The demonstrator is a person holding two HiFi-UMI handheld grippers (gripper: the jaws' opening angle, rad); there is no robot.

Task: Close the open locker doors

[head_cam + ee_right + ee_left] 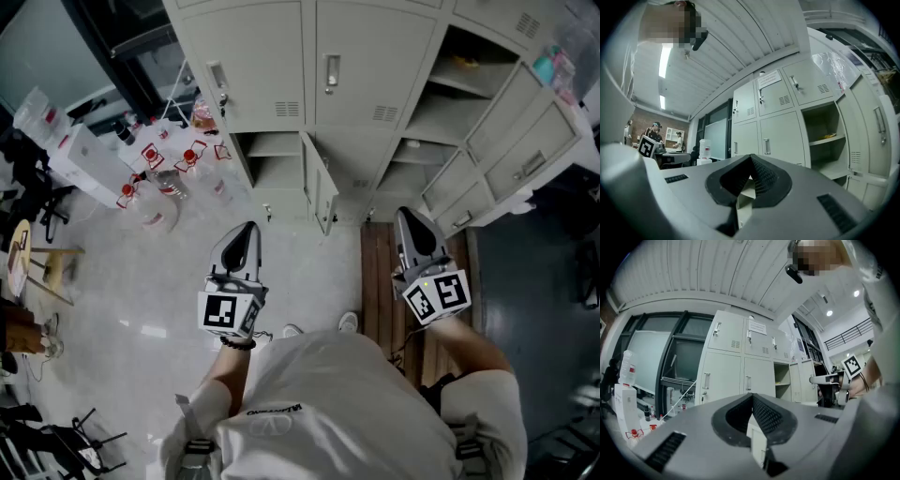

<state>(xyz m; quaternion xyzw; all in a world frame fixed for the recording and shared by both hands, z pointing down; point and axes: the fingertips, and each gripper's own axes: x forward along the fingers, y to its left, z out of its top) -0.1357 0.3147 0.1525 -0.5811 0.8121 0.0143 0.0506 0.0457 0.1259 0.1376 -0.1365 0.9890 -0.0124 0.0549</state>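
Pressing together with nothing between them, the fingers of the left gripper and the right gripper are both empty. Directly ahead of the left fingers, a lower locker door stands ajar. Ahead and to the right of the right fingers, several more locker doors hang open. Bottles stand on the floor well left of the left fingers.

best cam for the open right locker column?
Right gripper view: the open right column sits large, with shelves and swung-out door plain. Head view shows the column steeply from above, foreshortened. Left gripper view shows it small and distant.
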